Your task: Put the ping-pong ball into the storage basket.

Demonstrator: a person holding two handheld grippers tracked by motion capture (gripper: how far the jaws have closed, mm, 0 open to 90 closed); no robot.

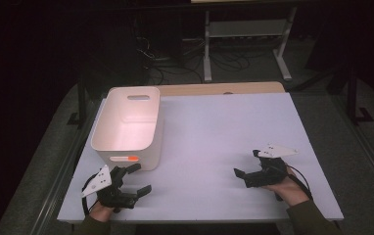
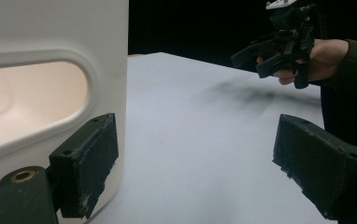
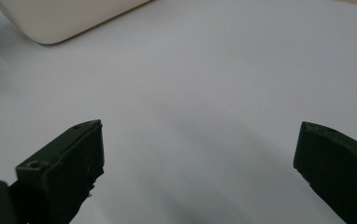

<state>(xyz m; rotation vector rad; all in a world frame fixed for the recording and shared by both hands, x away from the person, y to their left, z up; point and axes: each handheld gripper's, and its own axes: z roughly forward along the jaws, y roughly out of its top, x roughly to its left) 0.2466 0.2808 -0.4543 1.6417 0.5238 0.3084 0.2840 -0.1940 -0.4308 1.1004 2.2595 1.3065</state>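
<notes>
A white plastic bin [image 1: 128, 125] with handle slots stands on the left part of the white table [image 1: 214, 127]. It looks empty inside. My left gripper [image 1: 138, 178] hovers just in front of the bin's near right corner, jaws wide open and holding nothing. In the left gripper view the bin [image 2: 50, 84] sits right beside the left jaw, and my left gripper [image 2: 195, 163] spans bare table. My right gripper [image 1: 246, 164] is held at the table's front right, open and empty, pointing left. The right gripper view has my right gripper [image 3: 200, 163] over bare table, with the bin's corner [image 3: 60, 18] far off.
Bare tabletop lies between the two grippers. A strip of wooden desk [image 1: 224, 89] shows behind the table. Beyond it are a white frame [image 1: 246, 34] and cables [image 1: 160, 58] on the dark floor. A hand [image 2: 321, 58] holds the other gripper.
</notes>
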